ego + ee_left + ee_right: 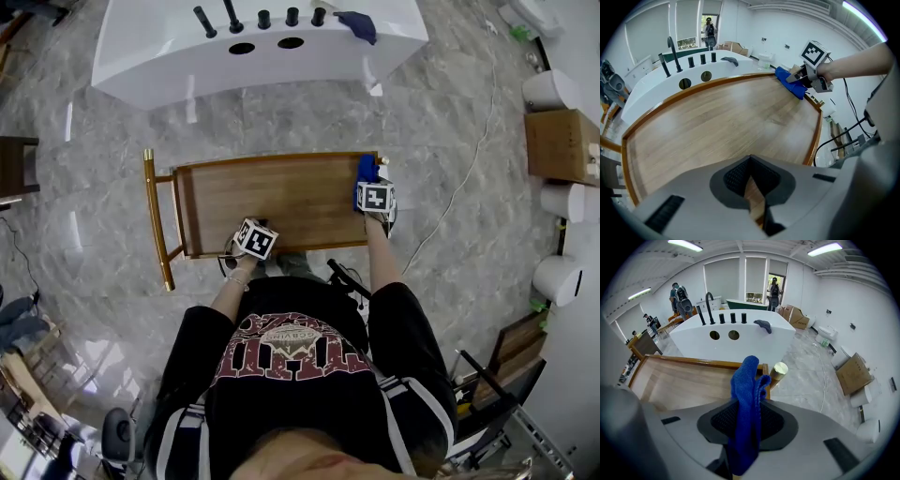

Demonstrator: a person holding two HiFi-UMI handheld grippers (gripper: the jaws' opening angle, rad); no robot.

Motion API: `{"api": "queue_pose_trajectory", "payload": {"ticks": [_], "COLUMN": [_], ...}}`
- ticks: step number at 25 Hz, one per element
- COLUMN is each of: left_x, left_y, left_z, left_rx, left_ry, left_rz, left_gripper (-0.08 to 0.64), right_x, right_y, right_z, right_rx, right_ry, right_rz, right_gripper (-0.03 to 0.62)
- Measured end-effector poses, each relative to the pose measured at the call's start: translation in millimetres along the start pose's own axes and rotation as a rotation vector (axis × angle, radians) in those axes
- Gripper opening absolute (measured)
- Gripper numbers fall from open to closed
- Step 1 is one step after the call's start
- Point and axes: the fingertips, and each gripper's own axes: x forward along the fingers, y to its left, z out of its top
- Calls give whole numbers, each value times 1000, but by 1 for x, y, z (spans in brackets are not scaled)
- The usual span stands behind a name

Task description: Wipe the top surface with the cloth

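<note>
Right hand-held gripper (749, 420) pinches blue cloth (749, 380) at surface (272, 202) corner; a wipe risks slipping off the edge. Left hand-held gripper (751, 185) pressed together, empty.

The left tongs (751, 186) are at the near edge of the desk (272, 202), a bit left of its middle. Their two jaws are pressed together and hold nothing. They point across the desk toward its far right corner. The left arm (225, 295) is bent and close to the body.

The right tongs (749, 427) are at the far right corner of the desk. Their jaws squeeze a blue cloth (749, 380), and the cloth sticks up out of them. The right arm (378, 251) is bare and reaches straight out along the right end of the desk.
</note>
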Motion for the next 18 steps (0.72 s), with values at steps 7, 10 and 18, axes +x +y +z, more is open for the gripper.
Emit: {"api": "queue_pose_trajectory", "payload": {"ticks": [7, 10, 18], "left_x": [1, 1, 0], "left_y": [0, 1, 5], "left_z": [0, 2, 3], "left_rx": [11, 15, -19], "left_ry": [-2, -3, -29], "left_rz": [-4, -6, -29], "left_gripper": [48, 48, 48], "right_x": [-14, -31, -32], "right_y": [18, 67, 208], "right_z": [13, 29, 19], "right_rx": [71, 7, -116], "right_ry": [-57, -108, -38], "right_rz": [50, 181, 474], "right_gripper": [112, 112, 111]}}
